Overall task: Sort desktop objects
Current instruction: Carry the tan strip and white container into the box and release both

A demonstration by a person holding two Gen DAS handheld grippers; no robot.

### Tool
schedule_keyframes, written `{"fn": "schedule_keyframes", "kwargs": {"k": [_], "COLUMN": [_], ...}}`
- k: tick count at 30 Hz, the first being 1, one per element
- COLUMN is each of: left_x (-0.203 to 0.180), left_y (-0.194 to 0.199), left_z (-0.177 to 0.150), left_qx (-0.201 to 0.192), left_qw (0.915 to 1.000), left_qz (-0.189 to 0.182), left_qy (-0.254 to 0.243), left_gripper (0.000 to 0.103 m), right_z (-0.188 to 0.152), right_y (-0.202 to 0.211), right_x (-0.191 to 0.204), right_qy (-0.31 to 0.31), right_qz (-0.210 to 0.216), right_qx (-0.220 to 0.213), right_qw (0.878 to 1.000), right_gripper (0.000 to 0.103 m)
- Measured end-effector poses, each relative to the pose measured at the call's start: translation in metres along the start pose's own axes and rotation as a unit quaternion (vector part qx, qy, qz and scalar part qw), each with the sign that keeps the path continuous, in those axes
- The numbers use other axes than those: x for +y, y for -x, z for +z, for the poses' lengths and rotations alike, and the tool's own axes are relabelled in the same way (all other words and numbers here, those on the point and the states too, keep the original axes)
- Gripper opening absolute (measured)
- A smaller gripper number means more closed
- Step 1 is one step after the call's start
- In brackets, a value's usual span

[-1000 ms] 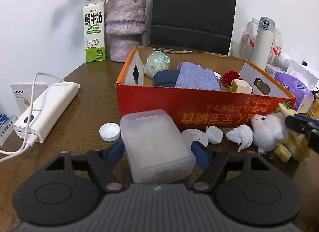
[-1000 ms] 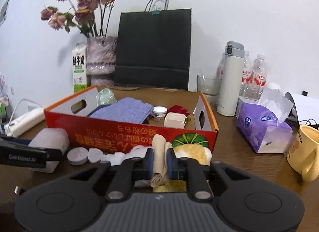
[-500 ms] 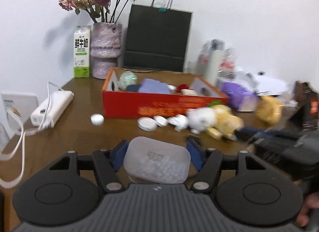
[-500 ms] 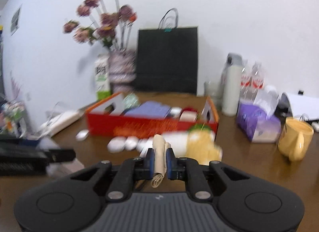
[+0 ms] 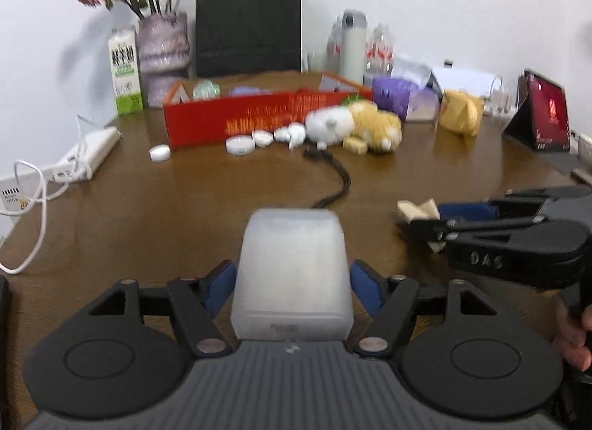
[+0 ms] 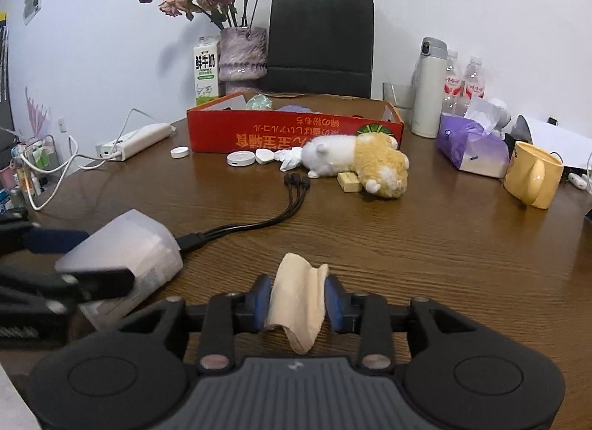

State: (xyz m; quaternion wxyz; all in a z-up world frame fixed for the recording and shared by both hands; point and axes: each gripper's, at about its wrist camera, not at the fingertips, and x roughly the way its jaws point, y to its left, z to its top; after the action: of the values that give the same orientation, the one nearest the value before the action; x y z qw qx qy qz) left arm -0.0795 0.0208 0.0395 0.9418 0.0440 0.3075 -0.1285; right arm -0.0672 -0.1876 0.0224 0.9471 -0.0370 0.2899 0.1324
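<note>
Worktop (image 6: 425, 245) space ahead of both tools is bare, so I'd lower before letting go. Left tool (image 5: 292, 282) grips the tub (image 5: 292, 263), a frosted, milky plastic box held between its pads. Right tool (image 6: 298, 302) has just been opening, its pads only loosely flanking the cloth (image 6: 296, 298), a limp beige fold sagging between them, likely to slip out.

We see the left wrist view smeared by motion: the print on the red box (image 5: 266, 119) is unreadable. The frosted container (image 5: 292, 274) hides the counter (image 5: 148, 215) behind it. The black cable (image 6: 259, 224) disappears behind that container.
</note>
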Motion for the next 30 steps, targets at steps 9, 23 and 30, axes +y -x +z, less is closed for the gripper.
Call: {"fn": "schedule_keyframes", "kwargs": {"k": [9,23,30], "left_x": [0.006,0.059,0.116], "left_y": [-0.015,-0.01,-0.099], "left_z": [0.001,0.09,0.221], "left_qx": [0.024,-0.046,-0.049], "left_qw": [0.9997,0.9968,0.9956], "left_qz": [-0.001,-0.006,0.013], "left_qy": [0.004,0.065,0.079], "left_gripper": [0.066,0.066,0.066], "right_z": [0.004,0.048,0.165], "right_y": [-0.015,0.0,-0.041], "right_x": [-0.012,-0.022,-0.064], "right_qy": [-0.032,-0.015,-0.034], "right_qz": [0.012,0.023,0.03], "right_qx": [0.023,-0.024,-0.071], "right_qw": [0.999,0.999,0.996], "right_gripper": [0.033,0.011,0.012]}}
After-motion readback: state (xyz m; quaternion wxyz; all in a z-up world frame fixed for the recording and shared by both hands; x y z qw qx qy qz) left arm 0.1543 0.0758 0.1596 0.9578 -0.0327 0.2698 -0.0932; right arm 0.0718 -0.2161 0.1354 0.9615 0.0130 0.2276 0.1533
